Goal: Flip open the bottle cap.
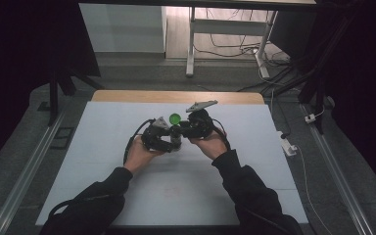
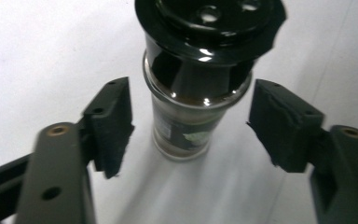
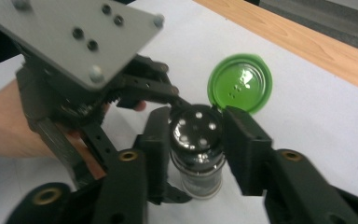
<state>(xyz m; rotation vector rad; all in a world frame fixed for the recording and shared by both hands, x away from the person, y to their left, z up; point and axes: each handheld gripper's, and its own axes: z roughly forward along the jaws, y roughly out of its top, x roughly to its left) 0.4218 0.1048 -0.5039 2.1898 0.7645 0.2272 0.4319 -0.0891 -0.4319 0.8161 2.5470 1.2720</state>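
While my left gripper [image 2: 191, 121] stands released around the jar [image 2: 186, 126] at frame centre, my right gripper [image 3: 193, 140] brackets its neck, seemingly loose, lid [image 3: 240, 84] flipped open.

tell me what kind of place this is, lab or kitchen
Most likely a lab or recording workspace, not a kitchen: a bare white table with a lone shaker jar on it, loose cables across the floor behind, and desk legs against dark surroundings.
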